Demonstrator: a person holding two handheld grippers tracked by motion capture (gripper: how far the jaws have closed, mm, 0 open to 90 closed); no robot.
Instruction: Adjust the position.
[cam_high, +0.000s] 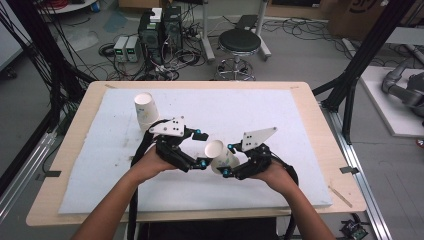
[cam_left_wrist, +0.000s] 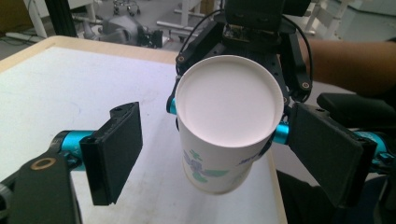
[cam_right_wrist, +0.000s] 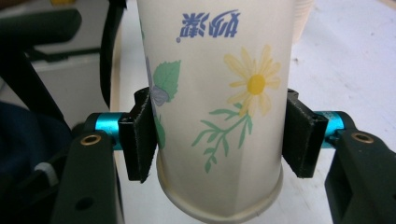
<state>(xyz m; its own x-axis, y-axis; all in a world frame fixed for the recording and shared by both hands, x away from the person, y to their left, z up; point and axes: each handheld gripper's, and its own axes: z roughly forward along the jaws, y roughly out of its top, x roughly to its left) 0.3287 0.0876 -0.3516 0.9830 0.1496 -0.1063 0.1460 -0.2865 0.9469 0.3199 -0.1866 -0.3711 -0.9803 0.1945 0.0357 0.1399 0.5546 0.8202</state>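
Right gripper (cam_right_wrist: 219, 140): black pads clamped on both sides of the white paper cup with a flower print (cam_right_wrist: 217, 102), held off the white foam sheet (cam_high: 280, 115). Left gripper (cam_left_wrist: 219, 154): jaws spread wide, pads clear of the cup between them. Second white paper cup (cam_high: 145, 111), upside down, stands well beyond the held cup, to its left. The held cup's base faces the left gripper view; its print faces the right gripper view, where its top is cut off.

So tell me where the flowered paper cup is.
High view: the flowered paper cup sits low-centre above the white mat, clamped by the right gripper, beside the open left gripper.
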